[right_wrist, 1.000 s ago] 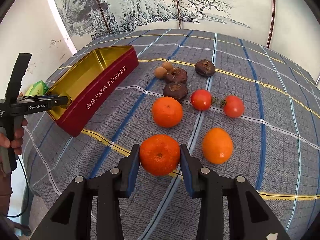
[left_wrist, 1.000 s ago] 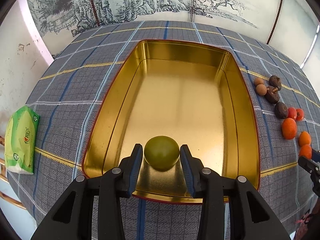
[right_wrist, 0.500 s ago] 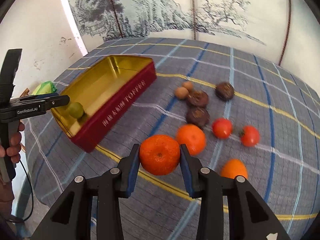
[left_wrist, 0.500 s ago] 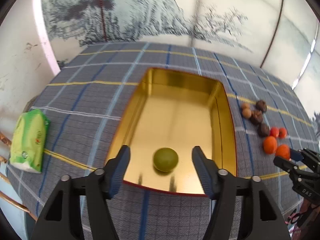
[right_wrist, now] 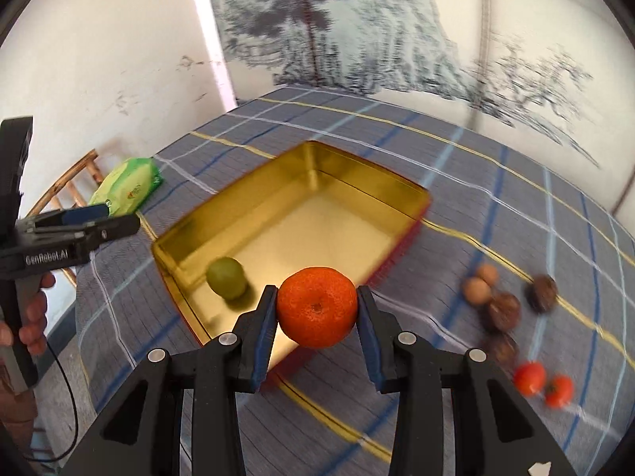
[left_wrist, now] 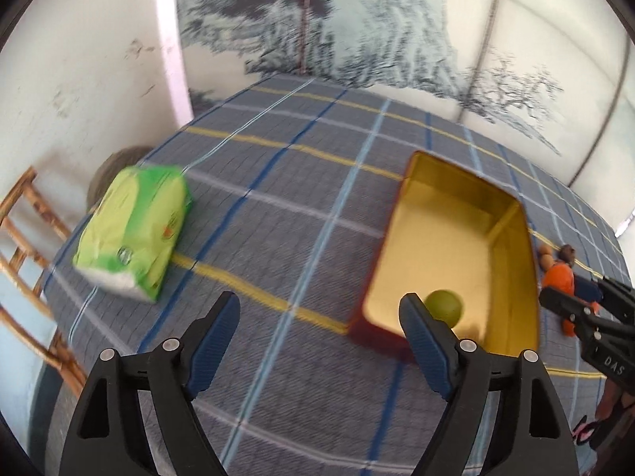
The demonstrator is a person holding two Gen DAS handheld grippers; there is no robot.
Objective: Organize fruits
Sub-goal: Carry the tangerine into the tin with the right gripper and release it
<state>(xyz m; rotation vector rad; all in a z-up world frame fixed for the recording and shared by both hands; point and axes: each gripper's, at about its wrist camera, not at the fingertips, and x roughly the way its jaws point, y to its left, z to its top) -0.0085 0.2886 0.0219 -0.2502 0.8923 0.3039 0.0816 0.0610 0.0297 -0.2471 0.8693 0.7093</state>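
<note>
left gripper [left_wrist: 319, 323]: wide open, empty, over counter [left_wrist: 278, 214]
right gripper [right_wrist: 316, 309]: clamped on orange [right_wrist: 316, 306]
green fruit [right_wrist: 226, 277]: in gold tin [right_wrist: 397, 192], 8 o'clock corner

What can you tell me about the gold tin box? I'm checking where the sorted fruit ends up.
The gold tin box is a shallow, open rectangular tin with rounded corners, shiny gold inside and dark red outside. It sits flat on the plaid tablecloth with no lid in view. One green fruit lies inside at its near corner; otherwise the floor is bare. The right gripper holds an orange over its near edge, not touching it.
</note>
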